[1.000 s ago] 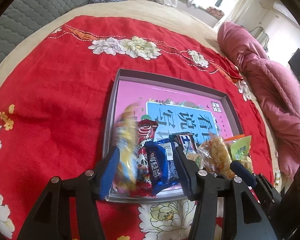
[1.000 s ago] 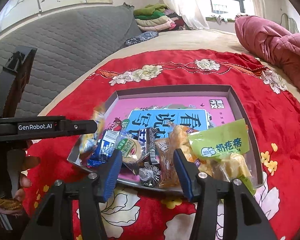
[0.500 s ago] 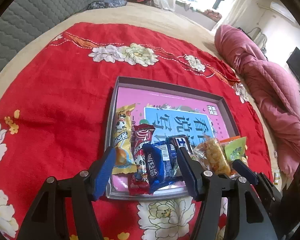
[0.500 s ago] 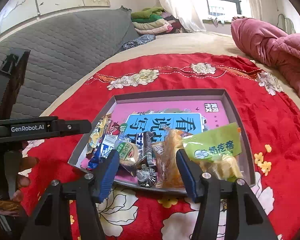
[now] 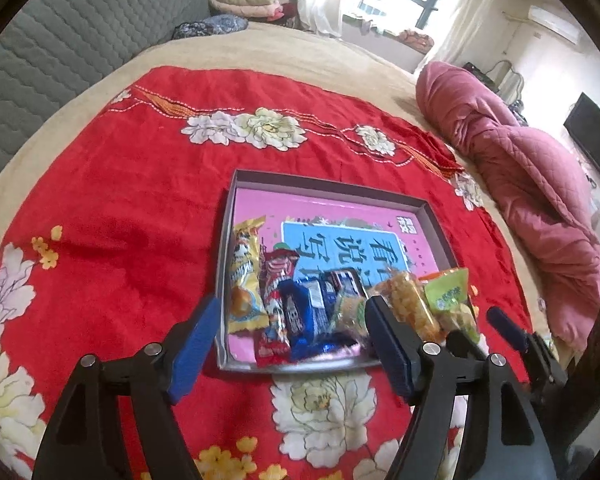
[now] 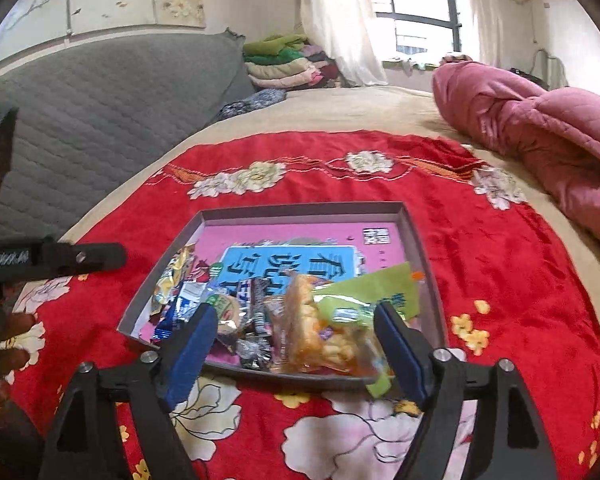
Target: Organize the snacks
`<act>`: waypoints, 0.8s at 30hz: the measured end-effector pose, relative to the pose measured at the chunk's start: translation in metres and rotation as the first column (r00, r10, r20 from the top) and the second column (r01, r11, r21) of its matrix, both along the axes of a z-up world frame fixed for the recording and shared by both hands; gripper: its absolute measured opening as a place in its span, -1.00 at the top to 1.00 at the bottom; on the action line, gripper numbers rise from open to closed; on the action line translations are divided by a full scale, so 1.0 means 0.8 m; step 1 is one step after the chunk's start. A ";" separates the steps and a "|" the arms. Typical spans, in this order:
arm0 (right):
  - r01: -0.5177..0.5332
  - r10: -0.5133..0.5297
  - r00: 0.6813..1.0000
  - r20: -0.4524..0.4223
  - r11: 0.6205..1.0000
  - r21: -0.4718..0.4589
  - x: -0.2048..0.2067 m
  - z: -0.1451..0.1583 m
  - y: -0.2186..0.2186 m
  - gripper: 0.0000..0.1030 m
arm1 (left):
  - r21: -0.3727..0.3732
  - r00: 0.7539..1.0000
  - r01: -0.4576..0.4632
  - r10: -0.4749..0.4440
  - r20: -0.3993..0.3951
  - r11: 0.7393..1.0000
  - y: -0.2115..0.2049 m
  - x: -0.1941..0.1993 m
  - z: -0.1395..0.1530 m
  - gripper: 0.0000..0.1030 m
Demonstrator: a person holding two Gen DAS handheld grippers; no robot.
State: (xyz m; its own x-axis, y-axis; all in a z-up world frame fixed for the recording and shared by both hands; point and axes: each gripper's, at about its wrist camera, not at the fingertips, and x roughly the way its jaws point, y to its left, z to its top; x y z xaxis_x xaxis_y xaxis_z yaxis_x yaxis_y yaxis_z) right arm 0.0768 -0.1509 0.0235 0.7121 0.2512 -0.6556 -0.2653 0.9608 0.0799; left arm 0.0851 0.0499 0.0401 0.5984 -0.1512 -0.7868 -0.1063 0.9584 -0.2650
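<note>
Since a second ago both grippers have backed off and up; the yellow pack [image 5: 244, 280] now lies flat at the box's [image 5: 332, 187] left wall. Left gripper [image 5: 290, 344] and right gripper [image 6: 296, 348] are opening, fingers released, nothing gripped. Snacks crowd the box's near edge; the green pack [image 6: 364, 296] rides on top. Next pick: come down steep, take one wrapper only, clear the near rim. Far half of the box is free; red cloth [image 5: 120, 200] around it is open.

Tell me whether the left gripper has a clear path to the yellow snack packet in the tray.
Probably yes: the left gripper, jaws opening and empty, hovers before the tray, and the yellow snack packet lies uncovered at its near left side.
</note>
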 end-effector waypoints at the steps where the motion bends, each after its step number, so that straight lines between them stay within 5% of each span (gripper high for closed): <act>1: 0.005 -0.005 1.000 -0.001 1.000 0.003 -0.003 0.002 -0.004 -0.61 | 0.003 1.000 0.004 -0.004 0.000 1.000 -0.002 -0.005 0.001 -0.48; 24: 0.051 -0.057 0.997 -0.050 0.992 -0.115 -0.092 -0.001 -0.028 -0.83 | 0.088 0.995 0.027 -0.018 -0.102 0.996 -0.057 -0.091 -0.034 -0.50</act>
State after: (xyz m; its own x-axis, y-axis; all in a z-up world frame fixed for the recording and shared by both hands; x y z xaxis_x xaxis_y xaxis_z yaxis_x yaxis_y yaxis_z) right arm 0.0033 -0.1736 0.0225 0.6861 0.1351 -0.7148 -0.2106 0.9774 -0.0175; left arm 0.0126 0.0045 0.0131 0.5125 -0.0906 -0.8539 -0.1063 0.9801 -0.1678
